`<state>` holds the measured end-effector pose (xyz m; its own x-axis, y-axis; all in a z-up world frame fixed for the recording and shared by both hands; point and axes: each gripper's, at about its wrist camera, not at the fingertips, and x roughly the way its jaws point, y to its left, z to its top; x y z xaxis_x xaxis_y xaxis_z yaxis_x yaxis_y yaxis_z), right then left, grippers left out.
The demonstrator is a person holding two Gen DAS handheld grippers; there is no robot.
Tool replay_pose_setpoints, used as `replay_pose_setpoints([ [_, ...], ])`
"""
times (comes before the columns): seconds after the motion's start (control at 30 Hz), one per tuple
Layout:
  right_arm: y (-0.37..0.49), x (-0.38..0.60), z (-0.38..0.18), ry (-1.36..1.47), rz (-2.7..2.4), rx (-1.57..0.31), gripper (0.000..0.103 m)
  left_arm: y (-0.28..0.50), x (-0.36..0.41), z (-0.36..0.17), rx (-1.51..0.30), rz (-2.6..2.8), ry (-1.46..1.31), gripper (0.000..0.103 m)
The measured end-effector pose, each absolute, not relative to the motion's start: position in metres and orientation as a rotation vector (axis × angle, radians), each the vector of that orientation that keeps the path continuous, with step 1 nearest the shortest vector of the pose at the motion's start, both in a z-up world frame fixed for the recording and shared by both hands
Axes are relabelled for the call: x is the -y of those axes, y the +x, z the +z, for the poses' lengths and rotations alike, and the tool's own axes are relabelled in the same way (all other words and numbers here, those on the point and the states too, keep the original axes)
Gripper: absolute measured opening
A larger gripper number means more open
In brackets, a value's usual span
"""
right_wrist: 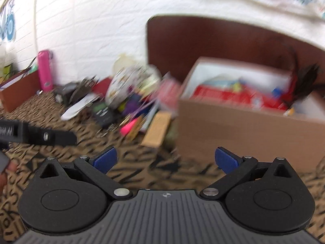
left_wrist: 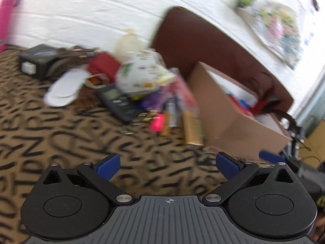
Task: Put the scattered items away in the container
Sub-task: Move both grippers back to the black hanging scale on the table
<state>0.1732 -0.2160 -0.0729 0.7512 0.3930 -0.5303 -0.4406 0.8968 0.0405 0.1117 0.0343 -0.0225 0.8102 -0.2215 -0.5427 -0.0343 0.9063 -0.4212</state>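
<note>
Item pile (left_wrist: 142, 93) on carpet (left_wrist: 61, 142), left of box (left_wrist: 233, 109); wall (left_wrist: 91, 10) behind.

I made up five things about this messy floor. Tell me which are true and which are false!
1. The cardboard box is empty. False: red and blue things already lie inside it.
2. Both grippers are open and hold nothing. True: the left gripper and right gripper stand wide with only carpet between the fingers.
3. The black calculator is in the box. False: it lies on the carpet in the pile.
4. The carpet has black letters on it. True.
5. The pink bottle lies flat in the pile. False: it stands by the white wall.
</note>
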Motion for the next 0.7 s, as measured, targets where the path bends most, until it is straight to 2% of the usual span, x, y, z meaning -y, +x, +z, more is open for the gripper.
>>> replay_pose_setpoints([
  [0.2, 0.166, 0.180, -0.084, -0.092, 0.509, -0.593, 0.101, 0.103, -0.067, -0.026, -0.608, -0.066, -0.448, 0.103],
  [0.4, 0.172, 0.140, -0.087, -0.182, 0.555, -0.581, 0.087, 0.127, -0.087, -0.021, -0.586, -0.058, -0.439, 0.096],
  [0.47, 0.178, 0.130, -0.090, -0.188, 0.578, -0.592, 0.080, 0.138, -0.093, -0.024, -0.590, -0.045, -0.444, 0.093],
  [0.57, 0.189, 0.117, -0.096, -0.197, 0.617, -0.604, 0.076, 0.155, -0.101, -0.031, -0.611, -0.052, -0.474, 0.086],
  [0.7, 0.208, 0.099, -0.102, -0.239, 0.636, -0.612, 0.071, 0.173, -0.115, -0.040, -0.610, -0.010, -0.471, 0.084],
])
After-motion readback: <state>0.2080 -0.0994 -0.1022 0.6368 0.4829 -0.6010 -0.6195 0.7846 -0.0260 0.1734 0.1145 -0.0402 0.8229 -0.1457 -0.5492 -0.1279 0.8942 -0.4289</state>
